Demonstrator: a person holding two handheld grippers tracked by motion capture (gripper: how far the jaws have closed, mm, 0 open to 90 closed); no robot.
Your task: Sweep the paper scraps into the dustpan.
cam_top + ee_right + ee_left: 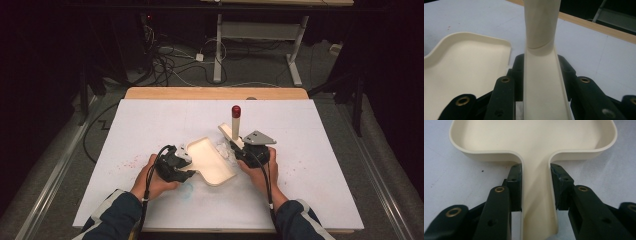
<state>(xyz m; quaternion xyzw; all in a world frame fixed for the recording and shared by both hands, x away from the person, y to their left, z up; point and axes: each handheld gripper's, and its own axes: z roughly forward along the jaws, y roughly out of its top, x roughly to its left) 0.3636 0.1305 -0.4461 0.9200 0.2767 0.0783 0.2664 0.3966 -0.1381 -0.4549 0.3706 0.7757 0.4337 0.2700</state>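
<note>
A cream dustpan (pixel 212 160) lies on the white table, its flat handle pointing toward my left gripper (pixel 186 167). In the left gripper view the jaws of that gripper (pixel 535 171) press both sides of the dustpan handle (pixel 536 195). My right gripper (pixel 236 148) is shut on the flat cream channel (pixel 544 90) of a second tool, whose round post (pixel 541 27) rises to a red cap (pixel 236 111). This tool stands just right of the pan's open side (pixel 461 67). A small white crumpled heap (pixel 221 149) sits between the pan and the right gripper.
The white sheet (pixel 150 125) covers the table, with a wooden strip (pixel 215 93) at the far edge. Faint pink specks (pixel 131 161) lie left of my left hand. Beyond the table are floor cables (pixel 170 60) and a desk frame (pixel 260 35).
</note>
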